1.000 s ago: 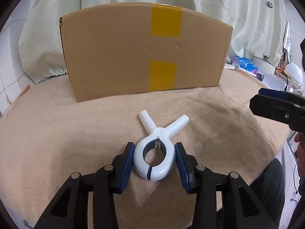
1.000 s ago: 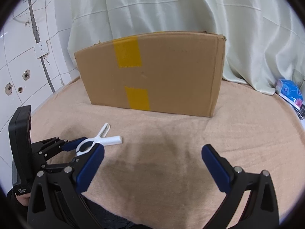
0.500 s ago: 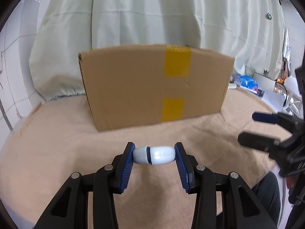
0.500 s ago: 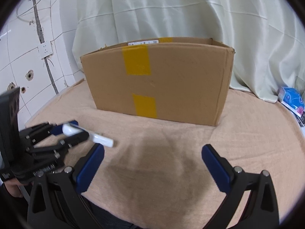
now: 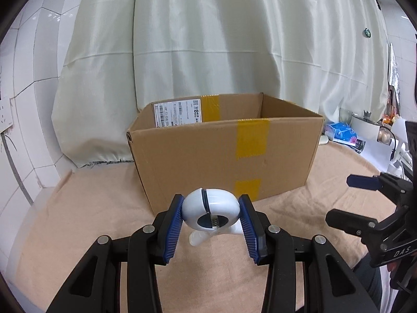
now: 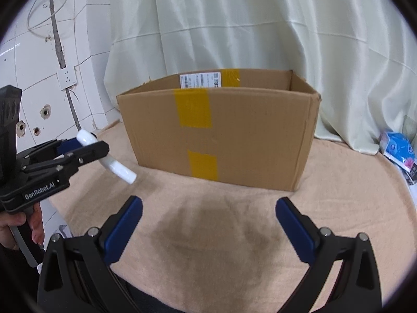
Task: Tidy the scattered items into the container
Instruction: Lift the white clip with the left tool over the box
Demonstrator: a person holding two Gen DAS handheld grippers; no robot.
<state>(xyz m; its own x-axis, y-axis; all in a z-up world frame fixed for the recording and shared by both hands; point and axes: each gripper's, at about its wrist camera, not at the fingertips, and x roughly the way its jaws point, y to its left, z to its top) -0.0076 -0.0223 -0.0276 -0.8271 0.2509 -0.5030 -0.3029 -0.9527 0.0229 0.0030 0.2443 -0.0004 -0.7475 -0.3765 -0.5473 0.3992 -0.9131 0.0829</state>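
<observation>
Left wrist view: left gripper (image 5: 210,215) pinches a white plastic spring clamp (image 5: 210,211) by its ring-shaped jaw end, blue pads (image 5: 174,226) pressed against both sides; clamp handles hang below, clear of the tan cloth (image 5: 78,224). Open cardboard box (image 5: 224,154) with yellow tape strips stands just beyond on the cloth, a shipping label on its inner far wall. Right gripper (image 5: 357,198) visible at right edge, fingers apart. Pale curtain (image 5: 221,39) behind. Right wrist view: right gripper (image 6: 208,220) spread wide, nothing between its pads, above the cloth (image 6: 208,234) before the box (image 6: 221,130). Left gripper (image 6: 78,147) at left, clamp (image 6: 114,165) in its grip, handles pointing down toward the box. A hand (image 6: 15,230) grips its handle.
</observation>
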